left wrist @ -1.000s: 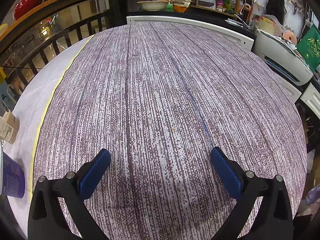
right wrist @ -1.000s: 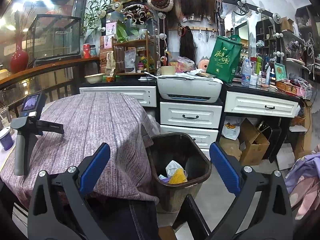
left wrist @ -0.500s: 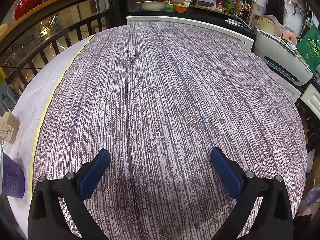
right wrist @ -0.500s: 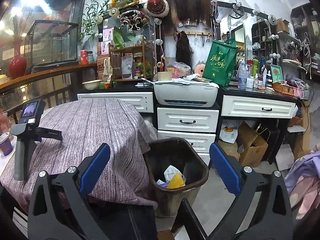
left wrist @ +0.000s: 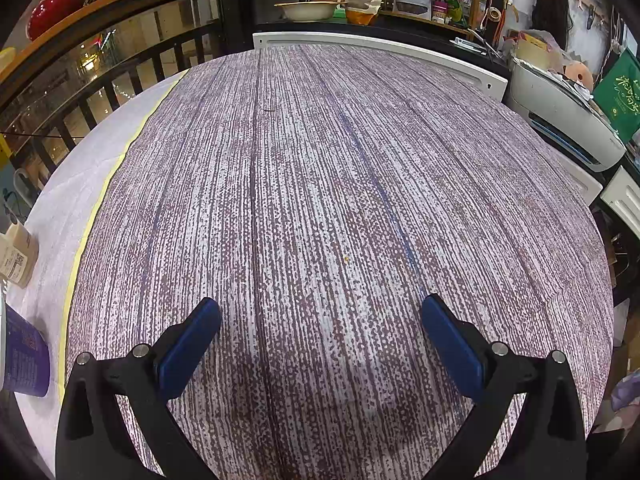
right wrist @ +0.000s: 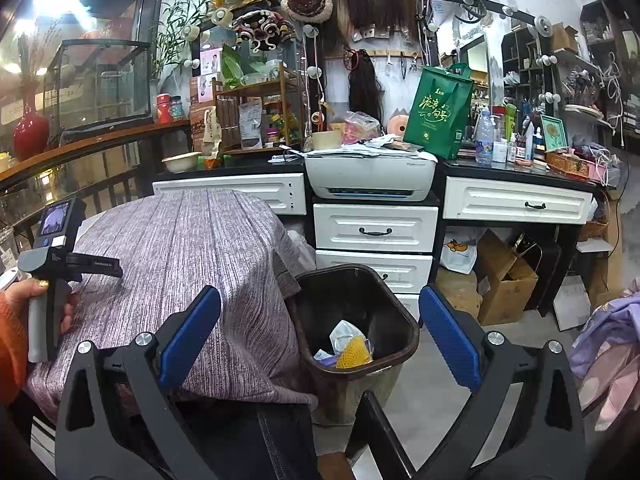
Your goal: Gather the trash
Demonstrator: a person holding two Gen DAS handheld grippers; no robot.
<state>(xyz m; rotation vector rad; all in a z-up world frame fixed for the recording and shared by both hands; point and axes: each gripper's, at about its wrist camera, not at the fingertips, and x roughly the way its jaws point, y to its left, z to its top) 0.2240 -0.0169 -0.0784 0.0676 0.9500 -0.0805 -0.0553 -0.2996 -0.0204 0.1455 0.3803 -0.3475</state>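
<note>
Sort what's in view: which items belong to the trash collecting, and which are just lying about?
Job:
- brown bin beside the table
- crumpled trash inside it
- left gripper, open, empty
- right gripper, open, empty

Lying about:
- purple cup at the table's edge
- printer
- green bag
- cardboard box

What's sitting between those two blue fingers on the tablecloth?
Nothing: in the left wrist view, only bare purple striped tablecloth shows between the open left gripper fingers.
</note>
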